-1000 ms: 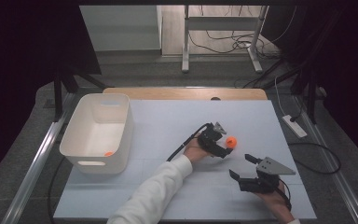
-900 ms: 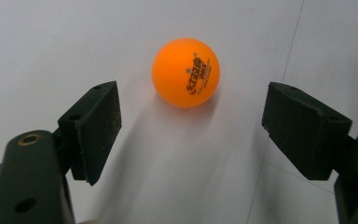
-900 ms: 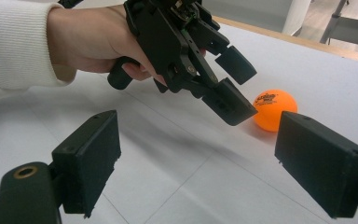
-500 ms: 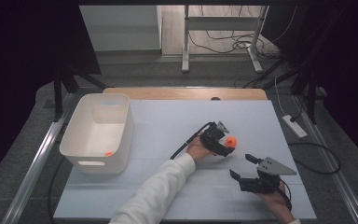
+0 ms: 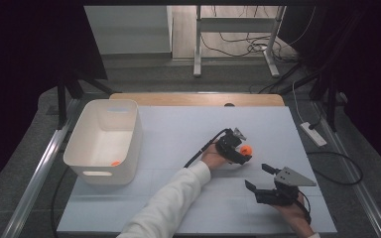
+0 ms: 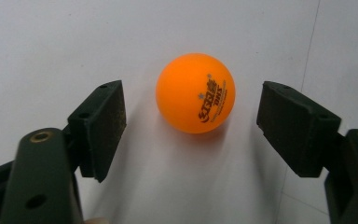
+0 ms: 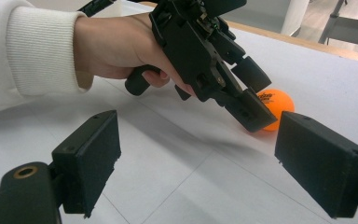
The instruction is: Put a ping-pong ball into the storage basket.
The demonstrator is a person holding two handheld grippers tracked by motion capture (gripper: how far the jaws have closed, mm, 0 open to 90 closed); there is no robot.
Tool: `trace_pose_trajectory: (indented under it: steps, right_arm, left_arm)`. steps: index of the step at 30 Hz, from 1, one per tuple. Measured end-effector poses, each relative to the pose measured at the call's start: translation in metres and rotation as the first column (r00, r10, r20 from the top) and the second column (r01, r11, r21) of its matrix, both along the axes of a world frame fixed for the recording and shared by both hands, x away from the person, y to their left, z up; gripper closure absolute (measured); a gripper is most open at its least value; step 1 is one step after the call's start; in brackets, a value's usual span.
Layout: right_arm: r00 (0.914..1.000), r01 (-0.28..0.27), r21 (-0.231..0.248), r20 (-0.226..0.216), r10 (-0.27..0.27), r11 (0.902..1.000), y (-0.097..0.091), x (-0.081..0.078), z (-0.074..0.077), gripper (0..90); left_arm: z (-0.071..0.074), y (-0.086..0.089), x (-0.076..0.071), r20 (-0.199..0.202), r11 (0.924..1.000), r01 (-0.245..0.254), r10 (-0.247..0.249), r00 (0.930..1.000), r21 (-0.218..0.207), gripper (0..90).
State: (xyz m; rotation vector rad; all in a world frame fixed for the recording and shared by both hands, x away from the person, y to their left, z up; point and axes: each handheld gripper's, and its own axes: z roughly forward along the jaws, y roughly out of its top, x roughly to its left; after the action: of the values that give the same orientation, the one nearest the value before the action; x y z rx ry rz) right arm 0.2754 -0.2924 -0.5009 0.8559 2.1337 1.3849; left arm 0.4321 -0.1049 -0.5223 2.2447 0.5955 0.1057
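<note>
Between my left gripper's (image 6: 191,135) closing jaws sits the orange ball (image 6: 196,92), not yet pinched; lifting it to the white bin (image 5: 129,148) remains, my right gripper (image 5: 263,179) idling open.

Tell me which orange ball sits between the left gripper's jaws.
The orange ball on the bare table, beside the left gripper, whose jaws have just been closing. The other ball lies inside the white bin.
</note>
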Motion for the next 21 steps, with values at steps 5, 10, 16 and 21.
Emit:
trace_pose_trajectory:
  steps: [5, 10, 16, 21]
  right_arm:
    - [1.0, 0.0, 0.0, 0.0, 0.0, 1.0, -0.0002, -0.0001, 0.0, 14.1]
    - [1.0, 0.001, -0.003, 0.0, -0.001, 1.0, -0.0002, -0.0001, -0.0001, 14.1]
    - [1.0, 0.002, -0.004, 0.0, -0.002, 1.0, -0.0006, 0.0002, -0.0002, 14.1]
    - [1.0, 0.002, -0.005, 0.0, -0.002, 1.0, -0.0006, 0.0003, -0.0003, 14.1]
  left_arm:
    - [-0.0019, -0.0022, 0.0009, -0.012, 1.0, 0.003, -0.003, 0.9999, -0.001, 30.6]
    - [-0.0047, -0.0035, 0.0016, -0.022, 1.0, -0.001, 0.001, 0.9997, -0.003, 39.4]
    - [-0.0044, -0.0032, 0.0015, -0.03, 1.0, 0.001, -0.001, 0.9995, 0.001, 50.1]
    - [-0.0012, -0.0022, 0.0005, -0.022, 1.0, 0.008, -0.008, 0.9997, -0.002, 50.6]
